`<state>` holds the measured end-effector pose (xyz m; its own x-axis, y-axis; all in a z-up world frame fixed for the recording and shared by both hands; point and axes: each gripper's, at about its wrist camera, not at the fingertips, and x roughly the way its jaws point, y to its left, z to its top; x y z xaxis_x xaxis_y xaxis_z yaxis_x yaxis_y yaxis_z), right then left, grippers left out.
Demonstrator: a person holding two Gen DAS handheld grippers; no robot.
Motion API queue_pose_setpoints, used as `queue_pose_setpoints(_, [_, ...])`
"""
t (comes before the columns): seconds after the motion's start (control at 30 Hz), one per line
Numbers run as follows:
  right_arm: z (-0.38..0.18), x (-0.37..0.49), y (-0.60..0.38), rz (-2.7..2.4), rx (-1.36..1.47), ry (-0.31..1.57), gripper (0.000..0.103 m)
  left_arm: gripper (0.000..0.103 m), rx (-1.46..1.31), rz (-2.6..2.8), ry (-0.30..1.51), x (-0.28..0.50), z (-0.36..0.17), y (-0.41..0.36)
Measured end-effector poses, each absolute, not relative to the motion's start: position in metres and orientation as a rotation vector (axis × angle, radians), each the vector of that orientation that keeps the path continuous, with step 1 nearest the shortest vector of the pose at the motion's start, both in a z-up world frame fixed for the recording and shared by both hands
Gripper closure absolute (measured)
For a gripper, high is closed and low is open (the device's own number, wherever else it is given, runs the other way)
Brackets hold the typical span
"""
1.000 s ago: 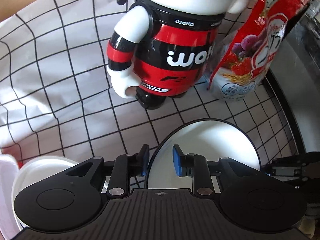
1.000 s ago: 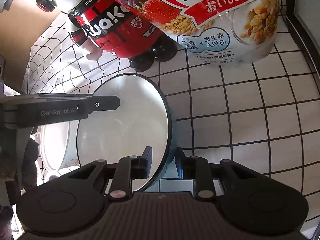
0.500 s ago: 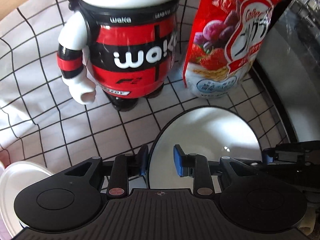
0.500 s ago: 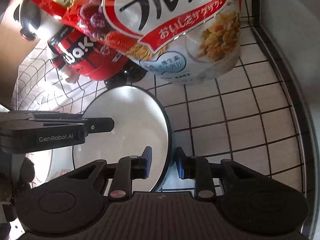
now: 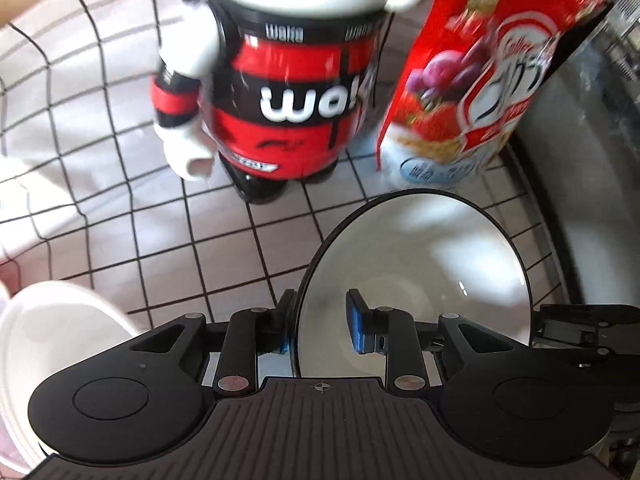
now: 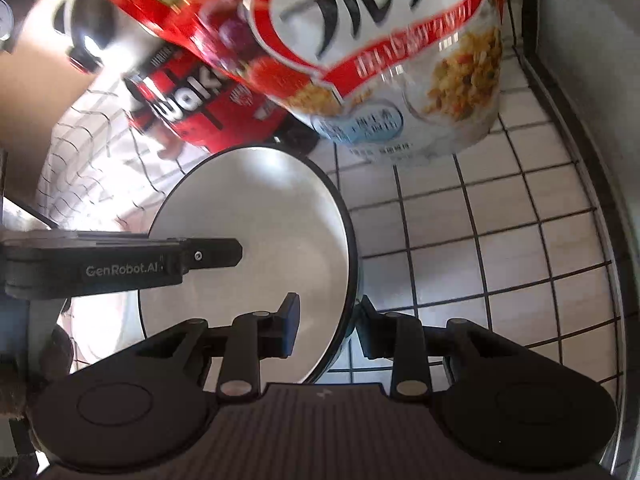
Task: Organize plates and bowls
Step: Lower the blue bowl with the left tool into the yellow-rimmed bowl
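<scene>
A white bowl with a dark rim is held up above the checked cloth. My left gripper is shut on its left rim, one finger inside and one outside. My right gripper is shut on the bowl's right rim the same way. The left gripper's body shows in the right wrist view across the bowl. A stack of white plates lies at the lower left of the left wrist view.
A red, black and white toy figure and a red cereal bag stand close behind the bowl on the checked cloth. A grey appliance with a dark curved edge borders the right side.
Both grippers have carried the bowl toward the toy figure and cereal bag, which now look larger and closer. The grip on the rim is unchanged.
</scene>
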<state>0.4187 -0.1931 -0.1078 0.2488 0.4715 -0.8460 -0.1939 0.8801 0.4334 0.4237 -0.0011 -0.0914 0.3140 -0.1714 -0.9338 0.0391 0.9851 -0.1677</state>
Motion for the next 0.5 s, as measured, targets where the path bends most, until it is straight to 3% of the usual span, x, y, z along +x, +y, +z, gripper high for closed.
queue_pose_setpoints(0.3, [-0.044,0.380,-0.197,0.503,0.227,1.123,0.072,0.073,-0.107,-0.138,1.152,0.376,-0.024,-0.005])
queue_pose_setpoints(0.5, [-0.024,0.343,-0.198,0.526,0.168,1.105,0.072,0.072,-0.067,-0.167,1.141,0.328,-0.010,-0.012])
